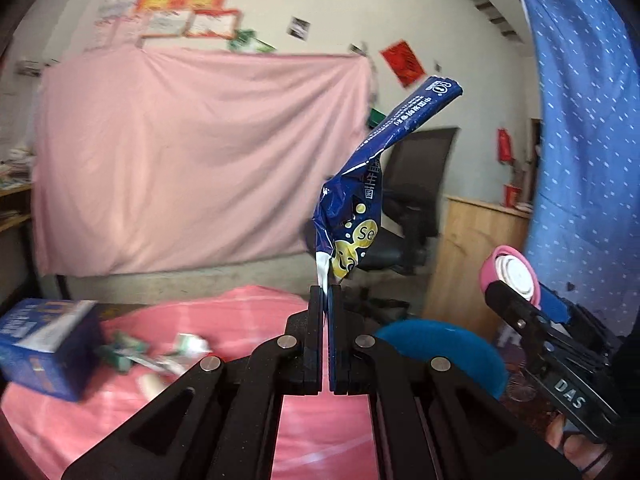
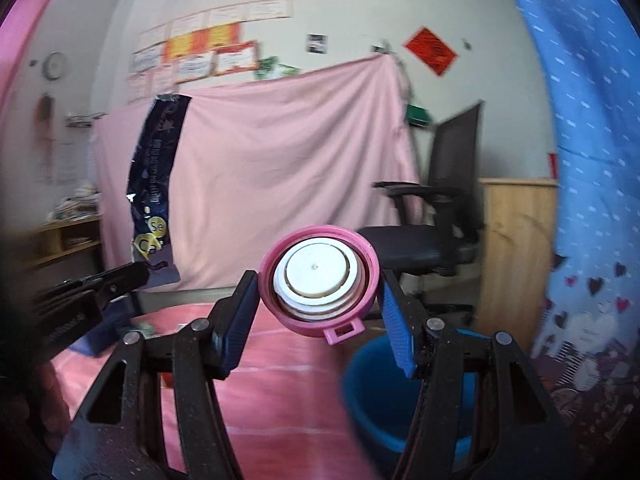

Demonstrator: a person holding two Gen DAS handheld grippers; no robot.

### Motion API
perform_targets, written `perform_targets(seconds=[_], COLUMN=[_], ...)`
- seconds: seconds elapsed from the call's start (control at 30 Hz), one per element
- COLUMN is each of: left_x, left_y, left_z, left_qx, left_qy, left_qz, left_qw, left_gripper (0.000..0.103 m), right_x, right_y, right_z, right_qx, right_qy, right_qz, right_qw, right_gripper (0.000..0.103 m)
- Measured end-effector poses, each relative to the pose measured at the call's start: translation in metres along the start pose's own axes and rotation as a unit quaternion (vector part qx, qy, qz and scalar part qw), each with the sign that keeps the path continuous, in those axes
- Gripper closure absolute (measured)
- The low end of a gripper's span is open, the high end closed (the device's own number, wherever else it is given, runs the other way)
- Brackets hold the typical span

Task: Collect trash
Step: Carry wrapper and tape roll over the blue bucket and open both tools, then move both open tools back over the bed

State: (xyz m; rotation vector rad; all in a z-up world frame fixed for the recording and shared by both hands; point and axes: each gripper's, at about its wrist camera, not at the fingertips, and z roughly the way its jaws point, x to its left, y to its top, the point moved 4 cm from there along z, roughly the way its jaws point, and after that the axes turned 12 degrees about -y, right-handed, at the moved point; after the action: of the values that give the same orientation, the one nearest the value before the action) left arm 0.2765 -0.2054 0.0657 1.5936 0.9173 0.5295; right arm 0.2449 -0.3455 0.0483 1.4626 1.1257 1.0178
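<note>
My left gripper (image 1: 326, 292) is shut on the bottom corner of a crumpled dark blue snack wrapper (image 1: 360, 200), which stands up above the jaws; it also shows in the right wrist view (image 2: 154, 184). My right gripper (image 2: 318, 292) is shut on a pink bottle lid with a white insert (image 2: 318, 280), also seen at the right of the left wrist view (image 1: 514, 274). A blue bucket (image 1: 440, 348) sits below and between the grippers (image 2: 384, 396), beside the pink table (image 1: 320, 432).
On the pink table lie a blue carton (image 1: 48, 344) and green-white scraps (image 1: 160, 354) at the left. A black office chair (image 2: 432, 216) and a wooden cabinet (image 2: 516, 248) stand behind. A blue curtain (image 2: 592, 120) hangs at the right. A pink sheet (image 1: 192, 160) covers the back.
</note>
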Motion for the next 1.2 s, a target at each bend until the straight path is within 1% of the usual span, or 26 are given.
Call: perform_targets(seconds=[0.03, 0.17, 0.27, 0.4, 0.5, 0.67, 0.7, 0.77, 0.83, 0.97, 1.1, 1.2], left_x=[-0.007, -0.029, -0.044, -0.057, -0.063, -0.067, -0.065, -0.062, -0.057, -0.049, -0.043, -0.036], left_y=[-0.001, -0.010, -0.022, -0.035, -0.047, -0.062, -0.067, -0.072, -0.080, -0.084, -0.082, -0.079], left_z=[0.013, 0.064, 0.106, 0.144, 0.161, 0.193, 0.193, 0.195, 0.198, 0.196, 0.186, 0.175], left_qx=[0.011, 0.062, 0.112, 0.159, 0.185, 0.237, 0.244, 0.254, 0.263, 0.271, 0.264, 0.249], left_qy=[-0.011, -0.050, -0.074, -0.094, -0.095, -0.099, -0.099, -0.093, -0.095, -0.088, -0.080, -0.074], left_qz=[-0.002, -0.014, -0.023, -0.028, -0.025, -0.036, -0.038, -0.046, -0.054, -0.065, -0.068, -0.072], left_qw=[0.9999, 0.9967, 0.9907, 0.9823, 0.9778, 0.9659, 0.9640, 0.9615, 0.9585, 0.9564, 0.9586, 0.9629], left_gripper=[0.103, 0.103, 0.103, 0.103, 0.103, 0.102, 0.102, 0.102, 0.102, 0.101, 0.101, 0.100], right_x=[-0.010, -0.051, -0.076, -0.100, -0.113, -0.129, -0.133, -0.137, -0.140, -0.141, -0.139, -0.139], right_y=[-0.001, -0.013, -0.030, -0.055, -0.070, -0.088, -0.093, -0.099, -0.102, -0.102, -0.099, -0.095], right_z=[0.005, 0.032, 0.051, 0.071, 0.083, 0.100, 0.102, 0.103, 0.106, 0.104, 0.105, 0.102], right_qx=[0.006, 0.051, 0.085, 0.130, 0.157, 0.197, 0.207, 0.217, 0.222, 0.220, 0.220, 0.215], right_qy=[-0.012, -0.058, -0.085, -0.107, -0.114, -0.119, -0.120, -0.121, -0.123, -0.125, -0.127, -0.128], right_qz=[0.005, 0.031, 0.048, 0.070, 0.081, 0.100, 0.106, 0.114, 0.116, 0.116, 0.110, 0.107], right_qw=[1.000, 0.997, 0.992, 0.983, 0.978, 0.968, 0.965, 0.962, 0.960, 0.961, 0.961, 0.962], right_gripper=[0.030, 0.030, 0.030, 0.030, 0.030, 0.030, 0.030, 0.029, 0.029, 0.029, 0.029, 0.029])
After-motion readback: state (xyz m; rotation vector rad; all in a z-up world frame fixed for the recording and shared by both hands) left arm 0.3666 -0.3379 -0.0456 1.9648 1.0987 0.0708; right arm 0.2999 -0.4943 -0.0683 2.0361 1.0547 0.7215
